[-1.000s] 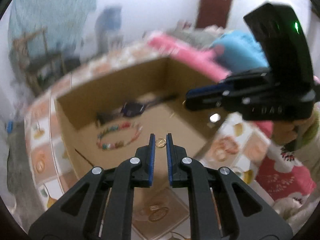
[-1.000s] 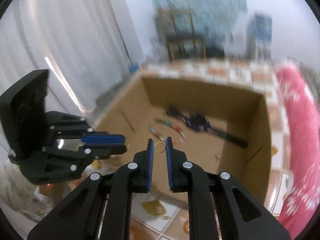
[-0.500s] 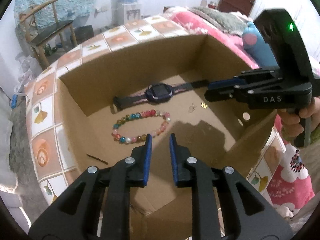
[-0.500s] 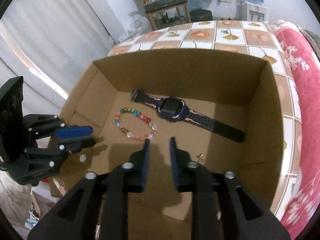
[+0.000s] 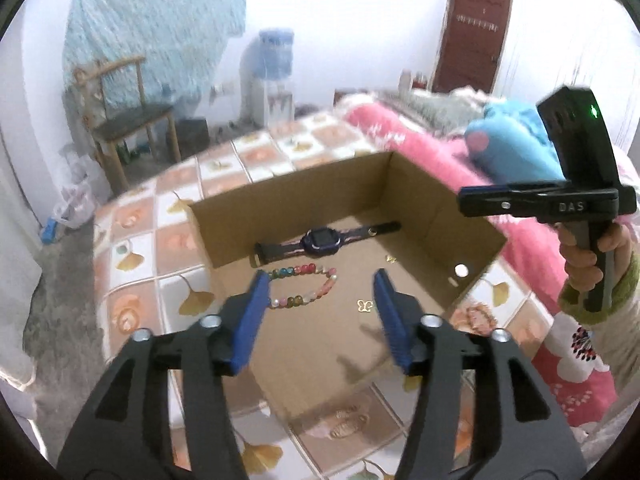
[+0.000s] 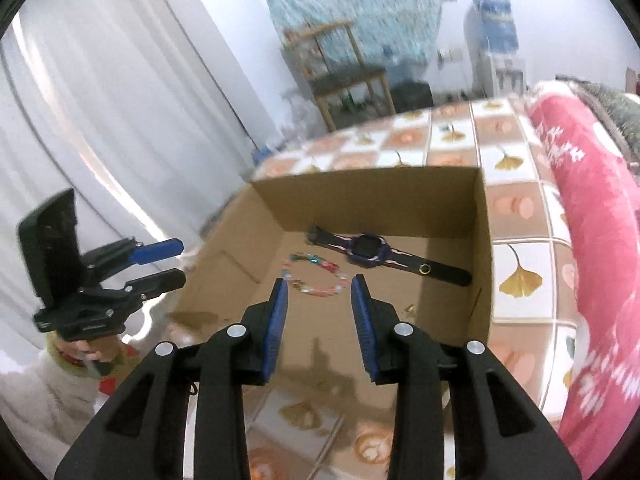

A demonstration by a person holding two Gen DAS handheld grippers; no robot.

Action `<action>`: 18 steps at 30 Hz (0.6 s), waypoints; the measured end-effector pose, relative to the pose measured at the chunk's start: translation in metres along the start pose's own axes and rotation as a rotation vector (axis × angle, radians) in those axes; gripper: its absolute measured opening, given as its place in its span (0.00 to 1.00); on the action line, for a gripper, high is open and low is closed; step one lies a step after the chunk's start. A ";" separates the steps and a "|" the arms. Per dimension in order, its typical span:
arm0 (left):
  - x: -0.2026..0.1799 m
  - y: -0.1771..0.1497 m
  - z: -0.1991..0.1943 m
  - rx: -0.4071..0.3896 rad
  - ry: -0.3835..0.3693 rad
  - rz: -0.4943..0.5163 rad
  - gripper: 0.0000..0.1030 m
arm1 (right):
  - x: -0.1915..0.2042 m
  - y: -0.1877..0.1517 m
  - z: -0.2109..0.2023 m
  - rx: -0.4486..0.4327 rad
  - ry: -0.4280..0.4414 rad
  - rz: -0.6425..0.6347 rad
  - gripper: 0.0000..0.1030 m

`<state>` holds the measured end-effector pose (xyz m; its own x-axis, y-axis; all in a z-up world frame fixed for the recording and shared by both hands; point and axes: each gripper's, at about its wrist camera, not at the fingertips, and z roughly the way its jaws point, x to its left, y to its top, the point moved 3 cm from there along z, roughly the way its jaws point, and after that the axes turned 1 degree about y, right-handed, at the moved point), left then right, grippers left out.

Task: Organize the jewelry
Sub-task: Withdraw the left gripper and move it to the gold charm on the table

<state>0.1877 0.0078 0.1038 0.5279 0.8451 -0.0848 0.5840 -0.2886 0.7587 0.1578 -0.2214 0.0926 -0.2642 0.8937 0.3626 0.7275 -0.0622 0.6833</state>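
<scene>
An open cardboard box (image 5: 280, 216) (image 6: 380, 200) holds a dark purple watch (image 5: 320, 240) (image 6: 368, 250), a coloured bead bracelet (image 5: 304, 286) (image 6: 316, 278) and small gold pieces: a butterfly shape (image 5: 365, 305) and another bit (image 5: 390, 258) (image 6: 410, 308). My left gripper (image 5: 320, 276) (image 6: 182, 262) hovers over the box's near edge, its jaws opening, with nothing between them. My right gripper (image 6: 320, 280) (image 5: 466, 196) is held by a hand (image 5: 580, 252) above the box's right side. It is open and empty.
The box rests on a cloth with a tile and leaf pattern (image 5: 132, 248). A pink blanket (image 5: 420, 152) and a blue plush (image 5: 512, 148) lie to the right. Behind are a wooden chair (image 5: 128, 120), a water dispenser (image 5: 272, 76) and a white curtain (image 6: 100, 120).
A second ago each gripper had a small gold piece at its nearly shut tips. Now gold pieces lie on the box floor, both jaws stand wider, and both grippers have pulled back and up.
</scene>
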 end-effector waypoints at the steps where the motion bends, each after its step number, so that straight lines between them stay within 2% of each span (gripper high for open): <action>1: -0.002 -0.005 -0.010 -0.024 -0.003 -0.003 0.55 | 0.003 -0.004 -0.009 -0.019 0.007 0.000 0.33; 3: -0.004 -0.015 -0.026 -0.061 0.004 -0.008 0.61 | 0.011 -0.019 -0.032 -0.069 0.018 0.003 0.33; 8: -0.007 -0.052 -0.059 -0.123 0.016 -0.045 0.65 | 0.022 -0.055 -0.062 -0.137 0.002 0.027 0.33; 13: -0.008 -0.090 -0.054 -0.085 0.024 -0.112 0.65 | 0.028 -0.092 -0.064 -0.143 -0.018 0.080 0.33; 18: -0.011 -0.122 -0.037 -0.041 0.053 -0.165 0.65 | 0.033 -0.123 -0.039 -0.083 -0.079 0.105 0.33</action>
<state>0.0882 0.0501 0.0361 0.3931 0.9022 -0.1775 0.6337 -0.1260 0.7632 0.0350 -0.2019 0.0452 -0.1365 0.9121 0.3865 0.6930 -0.1909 0.6952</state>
